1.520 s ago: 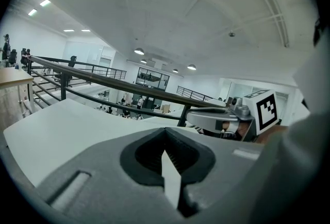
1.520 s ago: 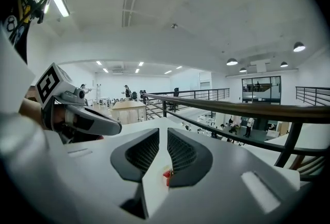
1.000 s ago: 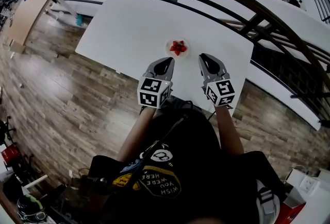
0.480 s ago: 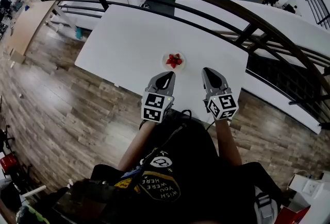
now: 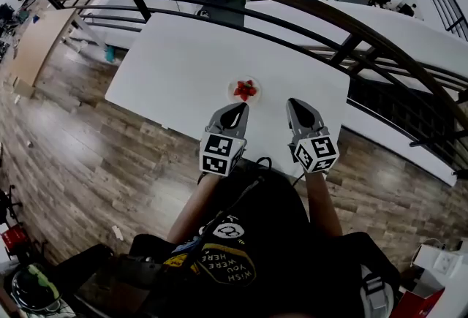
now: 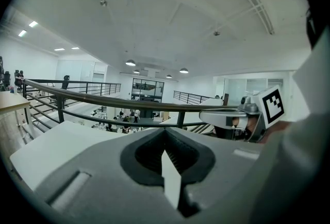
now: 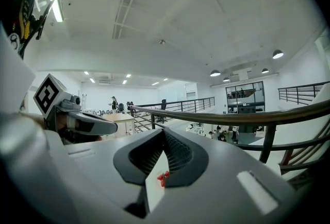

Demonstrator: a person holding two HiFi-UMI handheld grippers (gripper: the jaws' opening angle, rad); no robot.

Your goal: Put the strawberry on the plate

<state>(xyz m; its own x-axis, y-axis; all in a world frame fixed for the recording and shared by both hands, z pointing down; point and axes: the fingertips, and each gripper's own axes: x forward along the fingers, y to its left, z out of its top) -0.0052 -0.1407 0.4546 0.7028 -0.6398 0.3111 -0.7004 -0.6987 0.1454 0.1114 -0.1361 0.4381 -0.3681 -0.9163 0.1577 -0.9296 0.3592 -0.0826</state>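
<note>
Several red strawberries (image 5: 245, 91) lie heaped on a small white plate (image 5: 254, 81) on the white table (image 5: 183, 53). My left gripper (image 5: 235, 112) hovers just short of the plate, shut and holding nothing. My right gripper (image 5: 296, 107) hangs to the plate's right; its jaws have just been closing with nothing between them and now stand shut. In the right gripper view the strawberries (image 7: 163, 177) show through the slit under the right gripper (image 7: 164, 133). The left gripper view shows only bare table under the left gripper (image 6: 165, 133).
A dark metal railing (image 5: 292, 2) curves past the table's far side, with a lower floor beyond it. The table's near edge (image 5: 219, 141) runs right under my grippers, and wood flooring (image 5: 88, 141) lies to the left.
The head view has tilted, so table and plate sit lower in the picture. Both grippers stay just short of the plate. The strawberries have not moved.
</note>
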